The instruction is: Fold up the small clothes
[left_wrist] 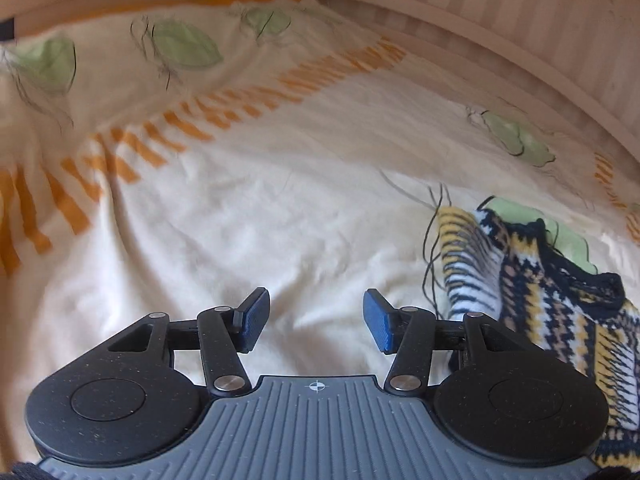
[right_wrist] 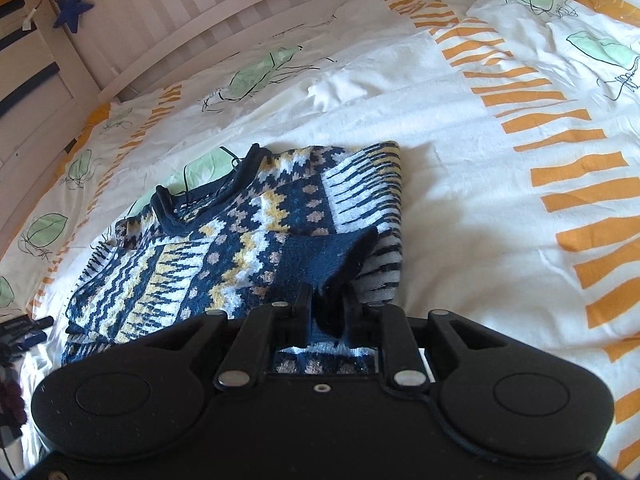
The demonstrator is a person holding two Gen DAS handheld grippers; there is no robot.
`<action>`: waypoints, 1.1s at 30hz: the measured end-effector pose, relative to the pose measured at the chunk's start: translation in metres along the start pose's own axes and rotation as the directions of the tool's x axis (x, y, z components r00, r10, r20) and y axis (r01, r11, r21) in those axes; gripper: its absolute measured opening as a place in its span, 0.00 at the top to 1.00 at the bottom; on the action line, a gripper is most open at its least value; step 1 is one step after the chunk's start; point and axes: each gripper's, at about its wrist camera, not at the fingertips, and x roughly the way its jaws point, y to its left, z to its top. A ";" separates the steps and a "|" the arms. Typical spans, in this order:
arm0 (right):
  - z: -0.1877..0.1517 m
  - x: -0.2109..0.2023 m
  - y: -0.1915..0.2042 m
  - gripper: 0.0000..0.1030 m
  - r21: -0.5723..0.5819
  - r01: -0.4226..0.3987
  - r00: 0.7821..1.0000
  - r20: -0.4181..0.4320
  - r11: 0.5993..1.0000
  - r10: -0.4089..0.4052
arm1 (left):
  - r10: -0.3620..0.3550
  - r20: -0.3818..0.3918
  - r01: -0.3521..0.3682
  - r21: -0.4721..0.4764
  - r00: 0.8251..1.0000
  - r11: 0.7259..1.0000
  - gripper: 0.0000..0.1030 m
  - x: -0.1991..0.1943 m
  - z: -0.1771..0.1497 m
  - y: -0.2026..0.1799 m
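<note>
A small knitted sweater (right_wrist: 248, 236) with a navy, yellow and white pattern lies on the bed, partly folded, its navy collar toward the far left. My right gripper (right_wrist: 326, 308) is shut on the sweater's navy cuff or hem edge and holds a fold of it over the body. In the left wrist view the sweater (left_wrist: 560, 304) lies at the right. My left gripper (left_wrist: 316, 320) is open and empty, its blue pads (left_wrist: 378, 326) over bare bedding just left of the sweater.
The bed cover (right_wrist: 480, 184) is cream with orange stripes and green leaf prints, and wrinkled. A slatted bed rail (right_wrist: 192, 20) runs along the far side, with a blue star (right_wrist: 74, 6) hanging at the left. The left gripper shows at the left edge (right_wrist: 24, 332).
</note>
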 end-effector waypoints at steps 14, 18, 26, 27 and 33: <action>-0.003 -0.004 0.002 0.74 -0.019 -0.016 1.000 0.006 1.000 0.016 | -0.058 0.016 0.049 0.353 0.998 0.934 0.50 0.012 -0.013 -0.113; -0.002 -0.006 0.000 0.61 -0.031 -0.012 1.000 0.013 0.999 0.013 | 0.033 -0.043 -0.021 0.255 0.999 0.967 0.36 0.041 -0.020 -0.074; -0.004 -0.016 0.010 0.58 -0.087 0.077 0.993 0.100 0.993 -0.069 | 0.011 -0.017 -0.006 0.262 1.000 0.965 0.33 0.045 -0.030 -0.055; -0.005 -0.017 0.015 0.58 -0.110 0.081 0.991 0.118 0.991 -0.068 | 0.010 -0.017 -0.006 0.258 1.000 0.966 0.33 0.045 -0.029 -0.054; -0.003 0.001 0.038 0.53 -0.214 0.074 0.992 0.116 0.974 -0.049 | 0.007 0.000 -0.006 0.259 1.000 0.966 0.30 0.041 -0.031 -0.055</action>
